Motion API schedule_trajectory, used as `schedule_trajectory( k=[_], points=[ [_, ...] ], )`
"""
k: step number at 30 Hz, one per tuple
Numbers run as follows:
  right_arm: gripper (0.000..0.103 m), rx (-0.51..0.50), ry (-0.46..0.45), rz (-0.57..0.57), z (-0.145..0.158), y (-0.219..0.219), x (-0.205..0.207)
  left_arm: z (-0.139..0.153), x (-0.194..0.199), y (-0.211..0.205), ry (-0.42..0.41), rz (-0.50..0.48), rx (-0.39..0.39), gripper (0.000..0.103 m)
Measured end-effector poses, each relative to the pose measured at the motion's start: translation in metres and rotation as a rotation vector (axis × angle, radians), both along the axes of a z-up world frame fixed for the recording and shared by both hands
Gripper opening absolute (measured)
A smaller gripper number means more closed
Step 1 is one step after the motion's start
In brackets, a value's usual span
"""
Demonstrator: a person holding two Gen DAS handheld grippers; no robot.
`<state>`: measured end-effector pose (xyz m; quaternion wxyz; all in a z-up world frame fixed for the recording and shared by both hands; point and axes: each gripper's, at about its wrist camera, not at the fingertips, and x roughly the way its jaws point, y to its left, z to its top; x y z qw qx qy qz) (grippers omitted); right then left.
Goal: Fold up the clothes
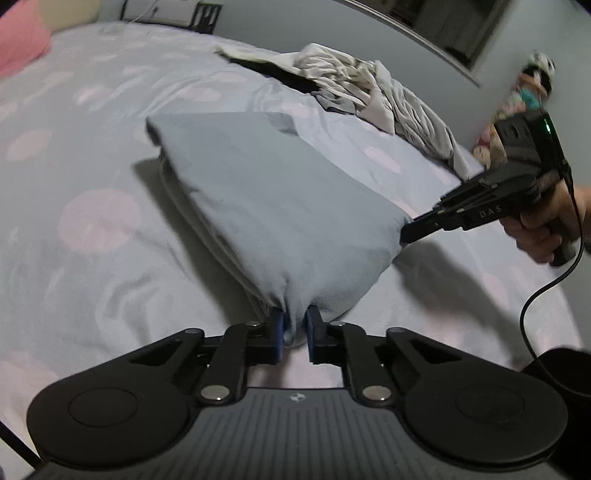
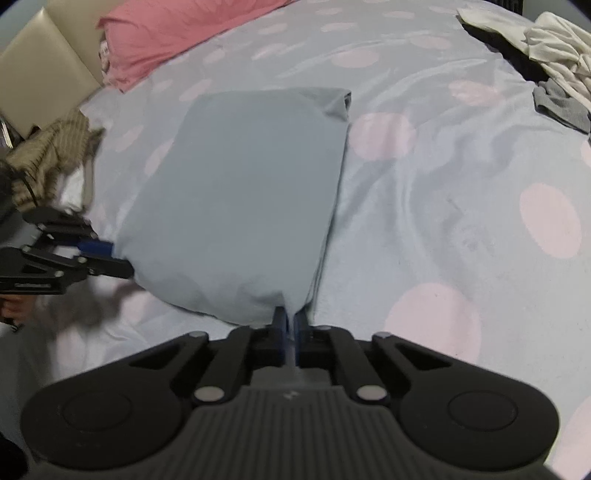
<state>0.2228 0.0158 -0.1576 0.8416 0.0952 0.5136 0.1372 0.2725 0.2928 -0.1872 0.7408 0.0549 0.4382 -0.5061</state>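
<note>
**Grey garment mid-fold, pinched at two near corners**

The grey garment (image 1: 266, 206) lies on the dotted bedsheet (image 1: 74, 155), already doubled into a rough rectangle with layered edges showing along its side. The left gripper (image 1: 295, 332) is pinching one near corner, cloth bunched between its blue pads. The right gripper (image 2: 291, 325) is pressed onto the other near corner; in the left view it enters from 3 o'clock, held by a hand (image 1: 535, 229). The near edge is raised off the sheet while the far edge rests on it.

As a judgement: this garment is partway folded, and with both corners gripped it looks set either for another fold away from the person or for being smoothed or shifted; the pictures do not settle which. A crumpled pile (image 1: 354, 85) of pale and dark clothes at 1 o'clock in the left view seems left to fold. A striped garment (image 2: 51, 155) lies at 9 o'clock in the right view, a pink pillow (image 2: 173, 33) at 11.

Writing: "DAS" reads on the right gripper's side; nothing else is legible.
</note>
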Motion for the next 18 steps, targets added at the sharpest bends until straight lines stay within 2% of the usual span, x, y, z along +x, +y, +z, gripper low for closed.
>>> schedule_trajectory(
  k=[3, 7, 8, 9, 10, 12, 13, 18],
  points=[
    [0.003, 0.044, 0.003, 0.007, 0.009, -0.005, -0.005, 0.004, 0.001, 0.007, -0.007, 0.009, 0.006, 0.006],
    [0.003, 0.038, 0.026, -0.001, 0.009, 0.001, -0.007, -0.003, 0.007, 0.003, 0.014, -0.003, 0.034, 0.017],
    [0.006, 0.011, 0.044, -0.004, 0.005, 0.004, -0.006, -0.003, 0.005, 0.001, -0.006, -0.009, 0.036, 0.017],
    [0.012, -0.018, 0.060, -0.005, 0.000, 0.006, -0.005, -0.002, 0.002, 0.000, -0.031, -0.009, 0.041, 0.022],
    [0.013, -0.052, 0.069, 0.000, -0.002, 0.007, -0.004, -0.001, -0.002, 0.000, -0.062, 0.001, 0.054, 0.028],
    [0.027, -0.094, 0.062, 0.017, -0.001, 0.004, 0.000, 0.002, -0.011, 0.001, -0.128, 0.027, 0.086, 0.037],
    [0.030, -0.107, 0.051, 0.027, 0.002, 0.000, 0.003, 0.003, -0.016, 0.002, -0.157, 0.044, 0.093, 0.039],
    [0.034, -0.175, -0.004, 0.076, 0.017, -0.018, 0.018, 0.011, -0.034, 0.001, -0.220, 0.085, 0.086, 0.040]
  ],
)
